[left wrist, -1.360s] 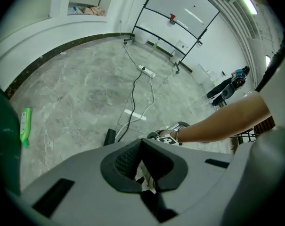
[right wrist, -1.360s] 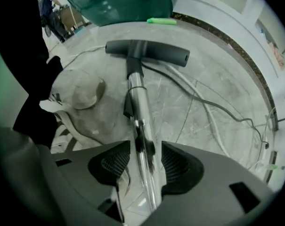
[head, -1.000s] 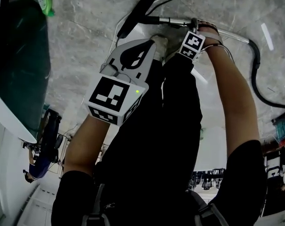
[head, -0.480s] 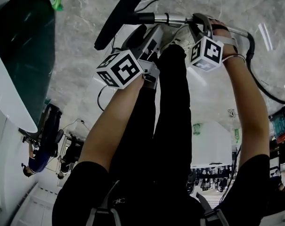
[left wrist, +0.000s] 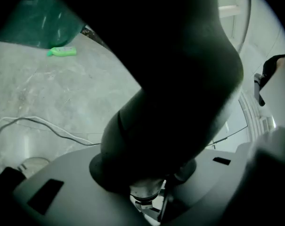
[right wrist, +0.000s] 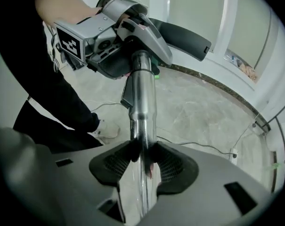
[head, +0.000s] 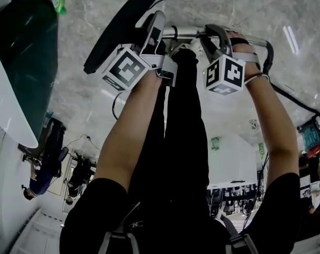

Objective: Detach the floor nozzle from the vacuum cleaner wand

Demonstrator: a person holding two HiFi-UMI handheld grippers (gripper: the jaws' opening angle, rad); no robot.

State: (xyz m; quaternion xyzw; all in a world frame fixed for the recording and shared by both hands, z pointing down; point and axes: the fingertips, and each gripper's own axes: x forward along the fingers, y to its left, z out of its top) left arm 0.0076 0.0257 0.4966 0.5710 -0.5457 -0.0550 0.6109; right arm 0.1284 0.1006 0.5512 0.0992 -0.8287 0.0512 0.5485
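Your right gripper clamps the chrome wand and your left gripper, its jaws just closed in, grips the floor nozzle by its neck, clear of the floor; the nozzle is not yet detached.

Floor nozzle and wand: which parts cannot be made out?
- Joint of floor nozzle and wand: head view, behind the left gripper, whose jaws have just been closing on the nozzle; left gripper view, too dark.
- Nozzle's far end: left gripper view, cut by top edge.
- Wand's rear end: right gripper view, cut by bottom edge.
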